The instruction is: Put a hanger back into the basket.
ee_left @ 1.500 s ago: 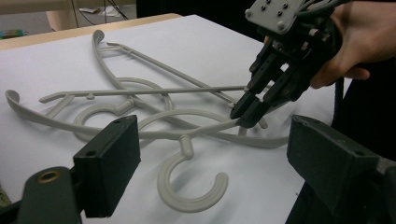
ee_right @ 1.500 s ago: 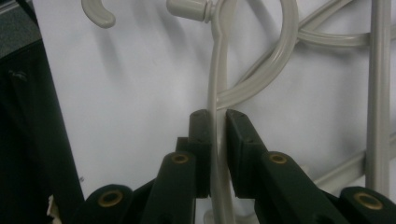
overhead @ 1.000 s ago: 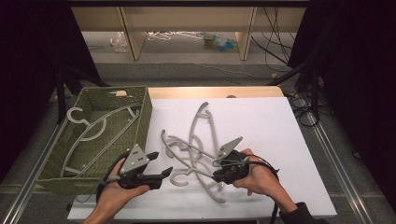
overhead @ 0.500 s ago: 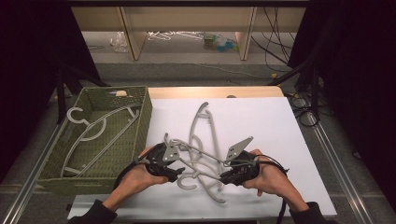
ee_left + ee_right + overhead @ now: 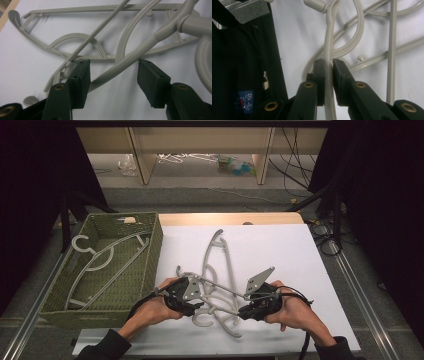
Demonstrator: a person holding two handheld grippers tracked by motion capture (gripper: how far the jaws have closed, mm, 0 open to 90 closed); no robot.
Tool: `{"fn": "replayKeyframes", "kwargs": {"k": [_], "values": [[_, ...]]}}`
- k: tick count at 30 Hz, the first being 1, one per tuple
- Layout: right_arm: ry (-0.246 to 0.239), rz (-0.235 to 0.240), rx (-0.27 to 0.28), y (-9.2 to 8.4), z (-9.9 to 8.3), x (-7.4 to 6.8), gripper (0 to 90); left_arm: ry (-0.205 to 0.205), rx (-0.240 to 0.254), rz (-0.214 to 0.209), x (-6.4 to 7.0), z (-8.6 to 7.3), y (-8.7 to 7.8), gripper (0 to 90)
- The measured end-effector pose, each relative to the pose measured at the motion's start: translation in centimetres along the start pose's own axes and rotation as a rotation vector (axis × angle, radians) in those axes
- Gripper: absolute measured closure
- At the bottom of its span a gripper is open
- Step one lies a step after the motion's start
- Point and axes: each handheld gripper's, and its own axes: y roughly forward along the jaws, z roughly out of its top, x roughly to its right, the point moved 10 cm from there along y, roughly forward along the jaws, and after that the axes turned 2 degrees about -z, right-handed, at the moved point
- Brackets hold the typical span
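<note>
Two grippers at lower centre — right gripper clamps a grey hanger; left gripper has been closing, jaws half-open astride its arm.

Even overhead light falls on the white rectangular table sheet, dim blackness flanking it; soft shadows under the grey plastic hangers; gripper views slightly soft, nearest black jaws blurred, no glare.

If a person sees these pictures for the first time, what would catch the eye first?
Probably the tangle of grey plastic hangers on the white table, with both grippers working at it. The right gripper is clamped on one hanger's arm, while the left gripper has been closing its jaws around another arm without gripping it. At the left, a green woven basket holds more hangers.
</note>
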Motion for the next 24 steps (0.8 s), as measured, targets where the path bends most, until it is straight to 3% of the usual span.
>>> {"fn": "replayKeyframes", "kwargs": {"k": [3,6,8,14,16,17,23,24], "values": [[-0.006,0.008,-0.004,0.0,-0.2,0.0,81.5,0.026,0.018,0.0,0.0,0.4,0.4,43.8],[0.0,0.025,0.002,-0.2,-0.3,0.0,81.4,0.06,0.067,-0.063,0.7,0.9,0.7,44.4],[0.001,0.033,0.013,-0.3,-0.3,0.0,81.4,0.058,0.083,-0.087,0.9,1.0,0.9,44.2],[-0.006,0.048,0.007,-0.4,-0.5,-0.1,81.4,0.113,0.072,-0.107,1.4,1.1,1.5,53.0],[-0.008,0.044,0.005,-0.3,-0.6,0.0,81.4,0.128,0.057,-0.135,1.6,1.0,1.7,56.2],[-0.011,0.045,0.006,-0.3,-0.7,0.1,81.4,0.117,0.073,-0.132,1.8,1.2,1.8,60.0],[-0.008,0.061,0.002,-0.4,-1.0,0.3,81.3,0.182,0.063,-0.116,1.5,1.4,1.6,62.7],[-0.005,0.06,0.01,-0.5,-1.0,0.4,81.2,0.175,0.078,-0.107,1.4,1.6,1.7,63.1]]}}
